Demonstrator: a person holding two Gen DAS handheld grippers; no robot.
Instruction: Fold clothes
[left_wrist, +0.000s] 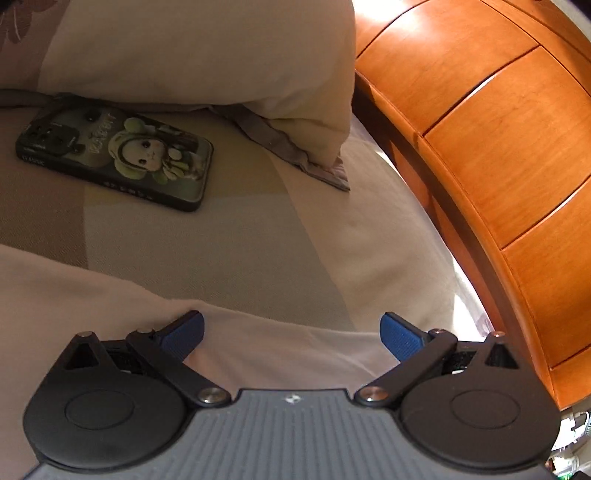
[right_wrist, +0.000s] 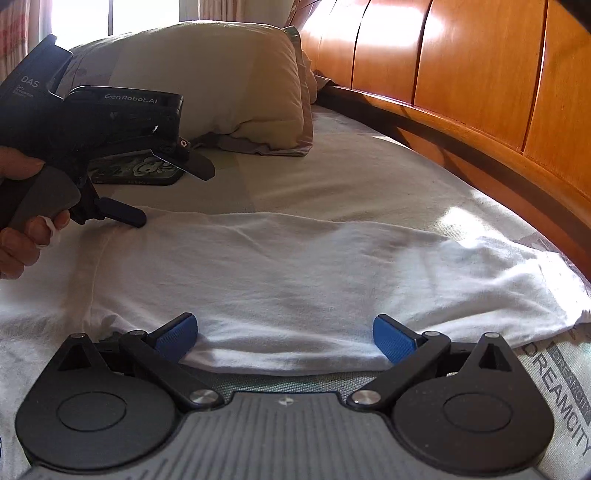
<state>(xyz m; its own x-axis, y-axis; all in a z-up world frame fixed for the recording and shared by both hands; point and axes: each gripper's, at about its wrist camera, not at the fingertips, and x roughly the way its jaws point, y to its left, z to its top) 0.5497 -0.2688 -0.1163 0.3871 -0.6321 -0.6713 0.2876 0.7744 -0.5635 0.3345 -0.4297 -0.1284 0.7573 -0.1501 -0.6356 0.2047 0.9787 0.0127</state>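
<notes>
A: Scanning the right wrist view from the left edge: a hand (right_wrist: 22, 236) grips the matte black housing of the left gripper (right_wrist: 170, 194). Its two dark fingers stand spread, the lower one touching the top edge of the white garment (right_wrist: 295, 280).

B: Confirm garment material and form.

A: Soft white knit, lightly creased, laid flat across the centre of the frame on the bed sheet (right_wrist: 332, 177). A seam curves down its left side. Its right end bunches toward the glossy orange wooden headboard (right_wrist: 461, 74).

B: Position relative to the right gripper (right_wrist: 284, 338)?

A: Blue textured pads (right_wrist: 177, 338) stand wide apart at lower centre, with the garment's near hem lying between them, unclamped.

B: Left wrist view?

A: Upper left: a rectangular phone (left_wrist: 118, 155) in a cartoon-print case, flat on the sheet below a cream pillow (left_wrist: 207, 55). Lower centre: blue pads spread, pale fabric lying between them. Right: curved headboard panels.
</notes>
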